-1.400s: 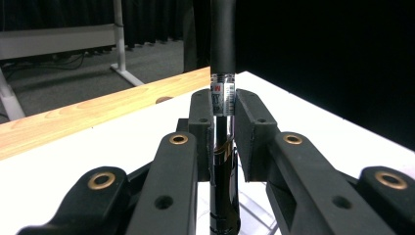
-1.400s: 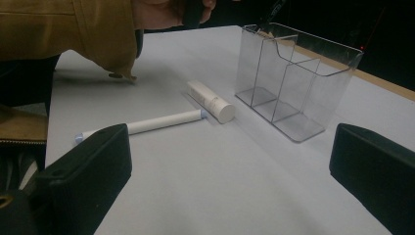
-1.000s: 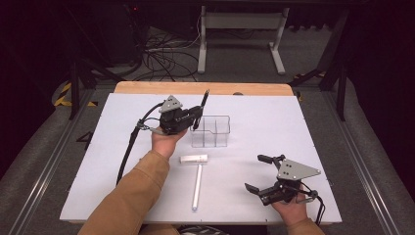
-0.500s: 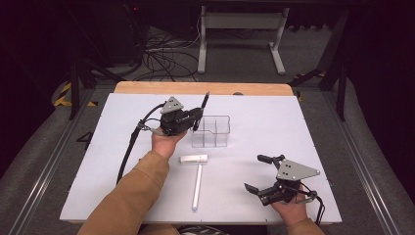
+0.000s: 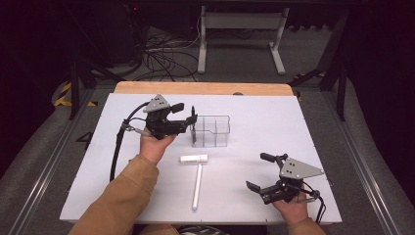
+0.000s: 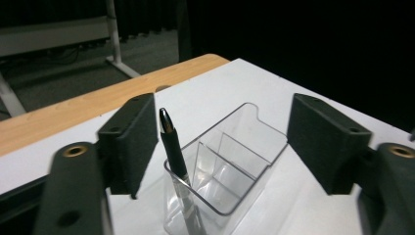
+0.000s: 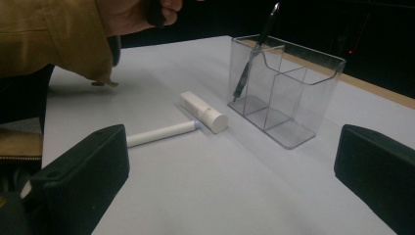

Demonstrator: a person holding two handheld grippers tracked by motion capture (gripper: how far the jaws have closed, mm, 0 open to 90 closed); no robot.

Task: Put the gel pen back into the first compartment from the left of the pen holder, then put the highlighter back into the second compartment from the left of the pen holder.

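A clear plastic organizer with several compartments stands mid-table. A black pen stands tilted in its left end compartment. My left gripper hovers at that end. Its jaws have just been opening, and the black pen rises free between them, close to one jaw, above the organizer. My right gripper rests open near the front right, nothing between its jaws. From the right gripper I see the organizer and the pen leaning inside it.
A short white tube and a long white stick-like pen lie on the white table in front of the organizer; both show as the tube and white pen. A wooden edge runs along the back.
The left gripper's jaws have spread apart and let go of the black pen, which now stands in the organizer. The left hand has drawn back a little and risen. The right hand stayed put.
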